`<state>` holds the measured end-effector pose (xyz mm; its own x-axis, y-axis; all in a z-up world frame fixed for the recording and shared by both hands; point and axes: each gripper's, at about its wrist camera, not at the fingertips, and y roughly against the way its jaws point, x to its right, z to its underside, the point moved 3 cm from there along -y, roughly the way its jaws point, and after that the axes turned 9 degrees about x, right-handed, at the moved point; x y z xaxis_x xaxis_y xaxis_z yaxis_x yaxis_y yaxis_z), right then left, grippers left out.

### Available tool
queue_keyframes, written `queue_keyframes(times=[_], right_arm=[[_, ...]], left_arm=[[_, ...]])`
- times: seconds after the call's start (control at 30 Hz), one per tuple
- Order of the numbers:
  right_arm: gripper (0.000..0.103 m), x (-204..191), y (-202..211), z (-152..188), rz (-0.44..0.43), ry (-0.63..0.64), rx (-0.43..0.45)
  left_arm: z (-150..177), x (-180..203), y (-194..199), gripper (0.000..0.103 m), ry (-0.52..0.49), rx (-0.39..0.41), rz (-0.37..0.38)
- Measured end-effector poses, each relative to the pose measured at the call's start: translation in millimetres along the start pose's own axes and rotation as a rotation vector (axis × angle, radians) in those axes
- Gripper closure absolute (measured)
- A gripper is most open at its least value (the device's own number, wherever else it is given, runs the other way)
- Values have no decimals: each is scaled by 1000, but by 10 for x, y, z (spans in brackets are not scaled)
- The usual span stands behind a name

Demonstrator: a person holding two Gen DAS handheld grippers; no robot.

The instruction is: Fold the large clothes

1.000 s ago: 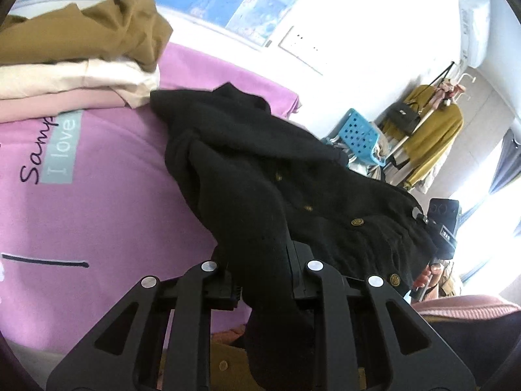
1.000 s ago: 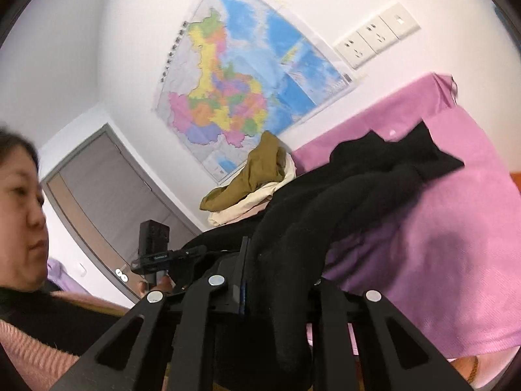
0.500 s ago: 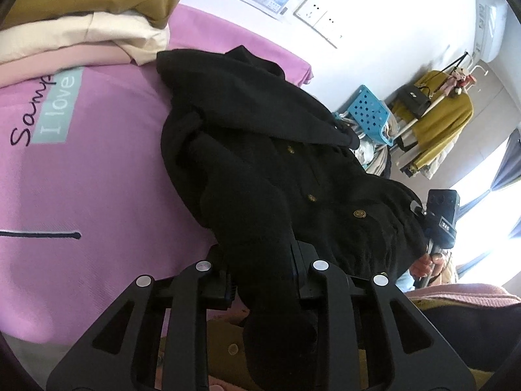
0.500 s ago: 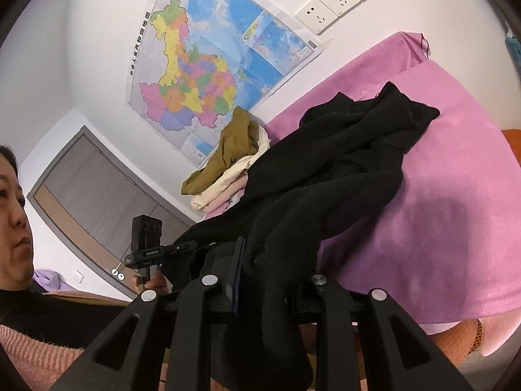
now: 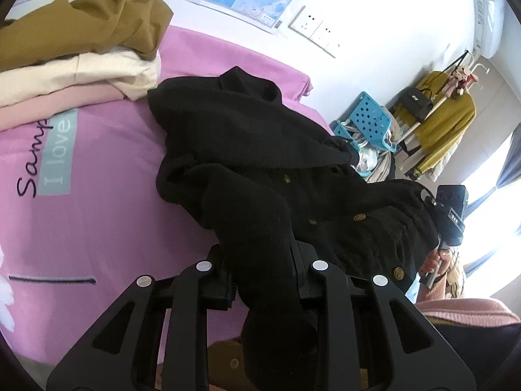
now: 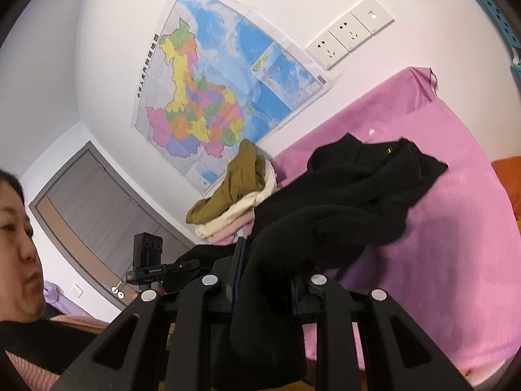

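Observation:
A black cardigan [image 5: 260, 150] with gold buttons [image 5: 359, 217] lies rumpled across the pink bed cover [image 5: 97, 202]. My left gripper [image 5: 260, 260] is shut on a thick fold of it at the near edge of the bed, and the fabric hangs down between the fingers. My right gripper [image 6: 265, 280] is shut on another bunched part of the black cardigan [image 6: 358, 195], which stretches away over the pink bed cover [image 6: 456, 244]. Each gripper's camera shows in the other's view, the right one [image 5: 451, 211] and the left one [image 6: 146, 260].
A pile of folded clothes [image 5: 81, 49], brown on cream on pink, sits at the back against the wall. Behind it are a map [image 6: 211, 91] and wall sockets [image 6: 348, 36]. A blue basket [image 5: 368, 123] and a clothes rack [image 5: 446, 114] stand beyond the bed. A person [image 6: 19, 244] is at the left.
Both hands have shifted sideways with the cardigan still gripped. The cardigan's far end has slid a little over the pink cover, and the folded pile looks nearer in the left wrist view.

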<state>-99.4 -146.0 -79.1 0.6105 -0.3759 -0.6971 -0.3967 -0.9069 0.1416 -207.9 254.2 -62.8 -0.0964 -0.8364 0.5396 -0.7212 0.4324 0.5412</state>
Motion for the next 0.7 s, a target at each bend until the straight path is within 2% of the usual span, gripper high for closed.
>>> queue_keyframes(times=[0.27, 0.53, 0.7], right_arm=[[82, 67, -195, -305, 13, -18, 21], [82, 115, -351, -608, 39, -22, 38], [82, 188, -467, -780, 69, -32, 42]], left_arm=[[-294, -22, -86, 77, 15, -13, -12], [-642, 43, -164, 75, -39, -6, -34], [-813, 33, -266, 75, -29, -11, -30]])
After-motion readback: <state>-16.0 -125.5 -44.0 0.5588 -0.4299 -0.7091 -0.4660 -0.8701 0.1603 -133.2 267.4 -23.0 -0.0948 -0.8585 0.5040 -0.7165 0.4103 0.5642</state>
